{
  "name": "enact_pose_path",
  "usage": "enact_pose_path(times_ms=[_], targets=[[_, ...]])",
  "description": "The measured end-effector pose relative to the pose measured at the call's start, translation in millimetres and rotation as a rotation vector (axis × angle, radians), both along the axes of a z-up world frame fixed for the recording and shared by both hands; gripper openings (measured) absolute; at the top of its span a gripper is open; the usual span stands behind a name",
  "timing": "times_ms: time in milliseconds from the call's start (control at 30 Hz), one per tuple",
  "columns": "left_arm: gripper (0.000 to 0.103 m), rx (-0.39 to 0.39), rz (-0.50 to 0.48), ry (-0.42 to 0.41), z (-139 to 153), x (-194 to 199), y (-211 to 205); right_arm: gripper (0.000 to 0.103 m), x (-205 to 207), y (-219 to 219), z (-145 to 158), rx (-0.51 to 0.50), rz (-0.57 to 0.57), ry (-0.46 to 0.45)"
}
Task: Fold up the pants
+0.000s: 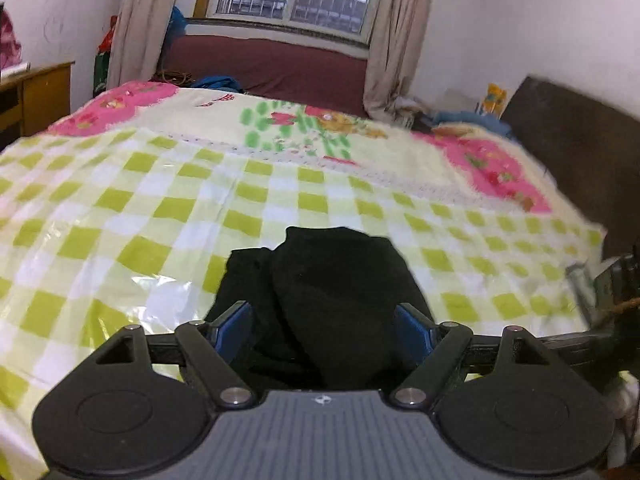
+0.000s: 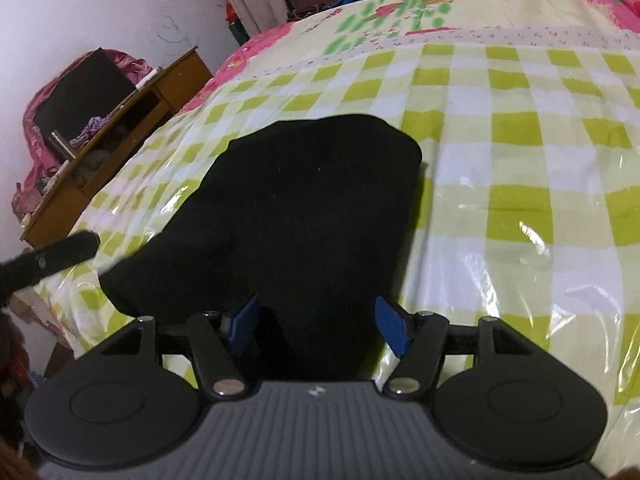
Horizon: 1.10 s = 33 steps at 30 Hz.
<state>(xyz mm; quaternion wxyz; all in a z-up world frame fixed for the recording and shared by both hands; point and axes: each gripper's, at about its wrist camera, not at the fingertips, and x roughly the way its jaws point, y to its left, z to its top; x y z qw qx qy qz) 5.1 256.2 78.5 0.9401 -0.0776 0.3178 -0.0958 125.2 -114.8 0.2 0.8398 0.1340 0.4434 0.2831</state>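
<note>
On the bed [image 2: 520, 152], over a glossy clear plastic sheet [image 2: 532, 240] laid on green-and-white checked bedding, black pants [image 2: 304, 208] lie gathered into a compact, rounded bundle of soft matte cloth. Folding looks largely done; perhaps a final tidy or squaring remains. Left gripper [image 1: 326, 326] has its jaws wide apart, straddling the bundle without pinching it. Right gripper [image 2: 316, 324] likewise stands with jaws apart above the cloth's near edge.
</note>
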Motion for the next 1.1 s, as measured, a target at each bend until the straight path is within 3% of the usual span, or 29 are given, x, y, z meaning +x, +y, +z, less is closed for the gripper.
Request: enact_pose_path(times_ms=[267, 367, 433, 500, 567, 667, 733, 800, 867, 933, 1100], targets=[[0.091, 0.118, -0.045, 0.112, -34, 48, -34, 0.068, 1, -14, -8, 0.044, -0.026, 0.033], [0.077, 0.117, -0.060, 0.154, -41, 58, -38, 0.068, 3, -15, -12, 0.052, -0.028, 0.044], [0.054, 0.143, -0.057, 0.146, -39, 60, -39, 0.068, 5, -14, -16, 0.055, -0.028, 0.054], [0.047, 0.117, -0.055, 0.129, -32, 61, -35, 0.068, 6, -12, -17, 0.059, -0.027, 0.054], [0.047, 0.082, -0.057, 0.130, -30, 63, -30, 0.070, 8, -11, -17, 0.060, -0.024, 0.049], [0.049, 0.103, -0.038, 0.194, -45, 76, -28, 0.071, 13, -7, -22, 0.066, -0.025, 0.060], [0.060, 0.101, -0.040, 0.238, -56, 87, -27, 0.071, 17, -6, -26, 0.084, -0.030, 0.078], [0.061, 0.072, -0.029, 0.261, -63, 97, -26, 0.073, 23, -6, -33, 0.126, -0.039, 0.105], [0.051, 0.064, -0.038, 0.249, -60, 101, -28, 0.074, 30, -9, -40, 0.171, -0.060, 0.145], [0.034, 0.084, -0.071, 0.214, -48, 96, -29, 0.074, 34, -14, -37, 0.202, -0.081, 0.172], [0.031, 0.097, -0.052, 0.166, -37, 87, -1, 0.076, 34, -17, -26, 0.231, -0.092, 0.124]])
